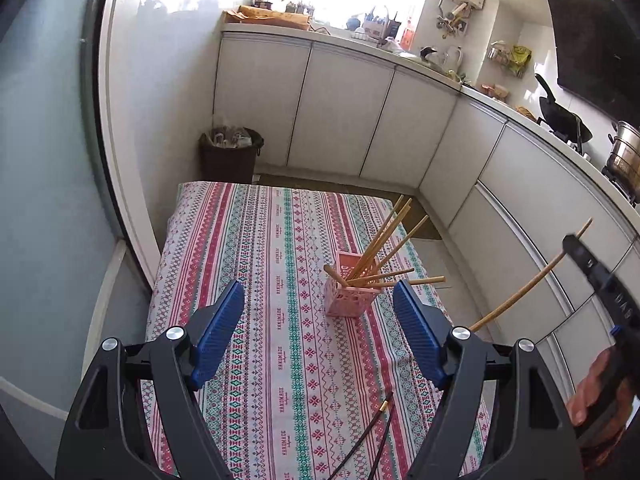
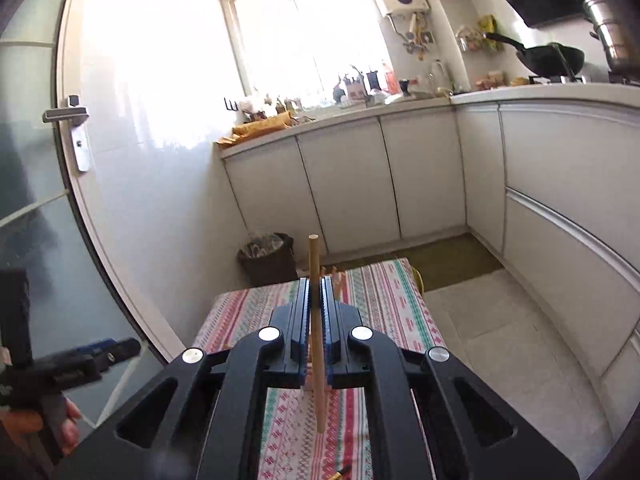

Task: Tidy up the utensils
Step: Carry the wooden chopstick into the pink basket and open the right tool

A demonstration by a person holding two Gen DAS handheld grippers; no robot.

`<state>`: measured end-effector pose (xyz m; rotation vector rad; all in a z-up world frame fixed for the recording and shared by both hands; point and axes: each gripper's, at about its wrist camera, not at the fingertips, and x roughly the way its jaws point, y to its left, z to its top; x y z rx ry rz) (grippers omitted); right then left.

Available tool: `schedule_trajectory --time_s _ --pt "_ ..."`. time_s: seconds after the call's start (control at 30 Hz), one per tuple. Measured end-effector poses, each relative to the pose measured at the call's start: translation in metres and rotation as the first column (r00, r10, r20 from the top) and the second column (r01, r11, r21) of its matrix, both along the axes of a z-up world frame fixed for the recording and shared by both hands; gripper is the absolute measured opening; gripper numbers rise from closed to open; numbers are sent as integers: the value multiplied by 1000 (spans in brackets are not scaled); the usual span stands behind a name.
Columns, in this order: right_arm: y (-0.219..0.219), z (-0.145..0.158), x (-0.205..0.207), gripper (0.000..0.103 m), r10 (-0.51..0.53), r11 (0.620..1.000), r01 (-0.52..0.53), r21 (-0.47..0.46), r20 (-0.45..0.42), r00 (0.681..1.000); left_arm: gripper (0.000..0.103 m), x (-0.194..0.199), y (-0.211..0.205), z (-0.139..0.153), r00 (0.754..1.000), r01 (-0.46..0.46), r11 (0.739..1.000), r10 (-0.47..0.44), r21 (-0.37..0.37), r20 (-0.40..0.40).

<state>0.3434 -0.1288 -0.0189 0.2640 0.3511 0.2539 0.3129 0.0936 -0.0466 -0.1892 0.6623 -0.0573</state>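
Observation:
A pink slotted holder [image 1: 347,289] stands on the patterned tablecloth [image 1: 256,248] with several wooden chopsticks [image 1: 384,236] leaning out of it. My left gripper [image 1: 318,328] is open and empty, hovering just in front of the holder. My right gripper [image 2: 317,300] is shut on a single wooden chopstick [image 2: 316,336], held above the table's right side; it also shows in the left wrist view [image 1: 528,280]. A pair of dark chopsticks with gold tips [image 1: 378,428] lies on the cloth near the front edge; one gold tip shows in the right wrist view [image 2: 342,473].
White kitchen cabinets [image 1: 340,112] run behind and along the right. A dark bin [image 1: 230,156] stands on the floor beyond the table's far edge. A glass door [image 2: 36,200] is at the left. A wok [image 1: 560,116] and pot sit on the counter.

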Motion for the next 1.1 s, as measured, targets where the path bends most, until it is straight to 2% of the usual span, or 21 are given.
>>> schedule_trajectory --time_s 0.2,0.33,0.43,0.57,0.73,1.03,1.07,1.1 --pt "30 62 29 6 47 999 -49 23 100 994 73 -6 24 8 998 -43 999 44 -33 41" --pt "51 80 56 6 47 999 -49 10 146 988 73 -4 36 5 996 -74 996 76 -39 38" --pt "65 67 84 6 44 999 -44 -1 144 989 73 1 43 0 995 -93 995 94 -41 23" --pt "76 22 123 6 48 999 -46 -19 89 995 73 6 52 -5 992 -122 992 122 -39 11" --pt "84 -24 144 6 45 998 -42 -56 58 997 73 13 60 -12 989 -147 989 147 -30 -9" --pt "103 -54 162 6 61 991 -59 -122 13 998 75 15 61 -13 989 -146 989 146 -26 -15" --pt "104 -55 162 10 65 990 -63 -127 6 998 77 15 61 -13 989 -146 989 146 -25 -15" --pt "105 -56 160 18 66 990 -66 -125 -1 998 78 15 61 -12 989 -148 989 147 -25 -14"
